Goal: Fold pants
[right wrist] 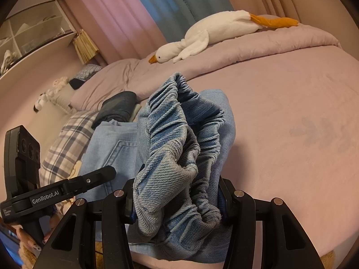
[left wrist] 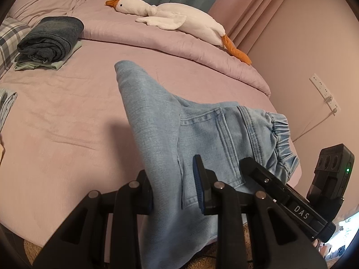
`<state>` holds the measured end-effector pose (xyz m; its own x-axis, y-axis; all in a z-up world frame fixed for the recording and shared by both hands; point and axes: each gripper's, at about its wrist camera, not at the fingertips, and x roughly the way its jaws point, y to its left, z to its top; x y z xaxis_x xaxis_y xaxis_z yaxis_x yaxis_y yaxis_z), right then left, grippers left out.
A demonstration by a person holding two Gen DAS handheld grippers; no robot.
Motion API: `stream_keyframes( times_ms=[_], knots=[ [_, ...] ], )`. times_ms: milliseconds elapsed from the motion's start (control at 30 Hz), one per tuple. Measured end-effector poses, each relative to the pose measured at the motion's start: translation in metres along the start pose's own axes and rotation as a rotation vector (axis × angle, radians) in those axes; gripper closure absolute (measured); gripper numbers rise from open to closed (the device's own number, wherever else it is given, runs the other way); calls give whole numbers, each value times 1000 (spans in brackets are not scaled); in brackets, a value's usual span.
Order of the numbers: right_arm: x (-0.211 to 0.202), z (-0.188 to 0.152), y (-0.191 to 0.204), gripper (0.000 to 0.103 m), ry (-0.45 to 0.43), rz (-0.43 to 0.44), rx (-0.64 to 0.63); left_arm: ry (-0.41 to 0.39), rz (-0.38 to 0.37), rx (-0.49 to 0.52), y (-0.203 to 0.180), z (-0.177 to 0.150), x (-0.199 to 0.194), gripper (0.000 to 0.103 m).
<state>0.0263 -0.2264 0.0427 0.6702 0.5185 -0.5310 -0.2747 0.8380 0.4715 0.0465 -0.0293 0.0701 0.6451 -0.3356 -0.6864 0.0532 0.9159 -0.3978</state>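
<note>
Light-blue denim pants (left wrist: 157, 112) lie at the near edge of a pink bed (left wrist: 67, 123), one leg reaching away toward the middle and a back pocket facing up. My left gripper (left wrist: 175, 190) is shut on a fold of the leg fabric, which drapes down over the bed's edge. In the right wrist view my right gripper (right wrist: 177, 204) is shut on the bunched elastic waistband (right wrist: 179, 134), which stands up between its fingers. Both grippers sit close together at the waist end; a black finger (left wrist: 253, 165) of the right one shows in the left wrist view.
A white goose plush (left wrist: 170, 18) lies on the folded-back duvet at the far side. A stack of folded dark clothes (left wrist: 49, 40) sits at the far left beside a plaid pillow (left wrist: 9, 38). A power strip (left wrist: 325, 94) hangs on the right wall. A shelf unit (right wrist: 33, 27) stands beyond the bed.
</note>
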Motion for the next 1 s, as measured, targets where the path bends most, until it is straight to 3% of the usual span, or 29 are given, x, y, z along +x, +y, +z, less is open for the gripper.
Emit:
stream_keyframes(
  times_ms=[1000],
  knots=[
    [17,2,3,50,10,-29,43,35,7,-1,-1,15,26,77]
  ],
)
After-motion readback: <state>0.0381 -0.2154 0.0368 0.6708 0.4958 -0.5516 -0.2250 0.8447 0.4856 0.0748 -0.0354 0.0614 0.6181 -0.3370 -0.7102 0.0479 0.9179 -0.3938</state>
